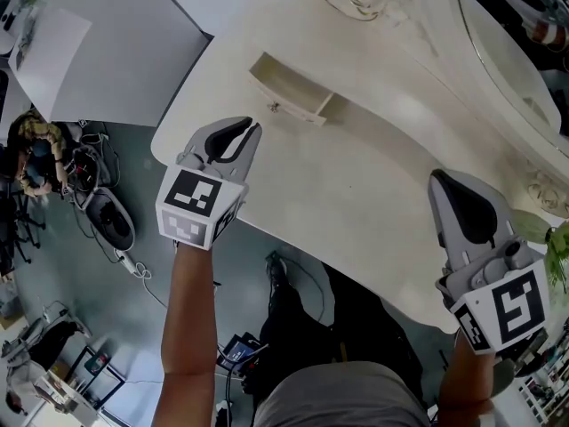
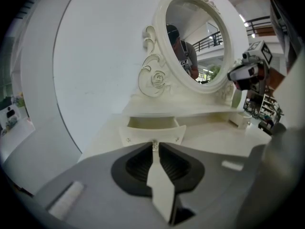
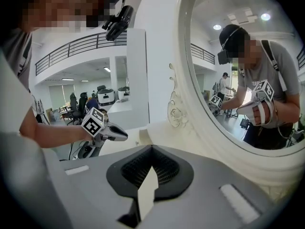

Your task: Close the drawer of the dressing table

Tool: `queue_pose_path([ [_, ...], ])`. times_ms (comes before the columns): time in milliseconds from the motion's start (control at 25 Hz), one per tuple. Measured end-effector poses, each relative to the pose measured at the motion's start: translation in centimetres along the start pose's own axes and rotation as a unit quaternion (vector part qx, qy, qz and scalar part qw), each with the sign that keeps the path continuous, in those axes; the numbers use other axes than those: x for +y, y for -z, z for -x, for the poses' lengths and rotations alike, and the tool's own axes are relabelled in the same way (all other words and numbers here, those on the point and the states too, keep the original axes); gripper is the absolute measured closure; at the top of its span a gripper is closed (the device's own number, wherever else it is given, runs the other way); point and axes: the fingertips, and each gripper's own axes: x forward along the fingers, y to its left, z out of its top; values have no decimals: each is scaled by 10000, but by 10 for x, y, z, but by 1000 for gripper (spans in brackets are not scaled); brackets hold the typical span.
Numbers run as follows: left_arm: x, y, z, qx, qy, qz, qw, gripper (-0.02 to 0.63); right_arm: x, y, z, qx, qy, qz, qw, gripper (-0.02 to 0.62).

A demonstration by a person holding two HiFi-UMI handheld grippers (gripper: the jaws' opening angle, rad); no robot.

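Observation:
A small cream drawer (image 1: 289, 92) (image 2: 151, 133) stands pulled out of the raised shelf on the dressing table (image 1: 356, 176), with a little knob (image 1: 274, 107) on its front. My left gripper (image 1: 256, 128) (image 2: 155, 146) hovers just short of that front and points at the knob. Its jaws are open by a narrow slit with nothing between them. My right gripper (image 1: 437, 178) (image 3: 151, 148) hangs over the table's right part near the mirror frame. It is shut and empty, well away from the drawer.
The oval mirror (image 1: 511, 52) (image 2: 195, 37) (image 3: 238, 56) in its carved frame rises along the table's back. The table's front edge curves beneath my left arm, with floor, cables and equipment (image 1: 107, 212) below. A green plant (image 1: 556, 238) stands at the right edge.

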Motion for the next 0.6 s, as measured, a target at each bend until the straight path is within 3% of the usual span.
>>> queue_pose_path([
  [600, 2, 24, -64, 257, 204, 44, 9995, 469, -11, 22, -26, 192, -70, -92, 9997, 595],
])
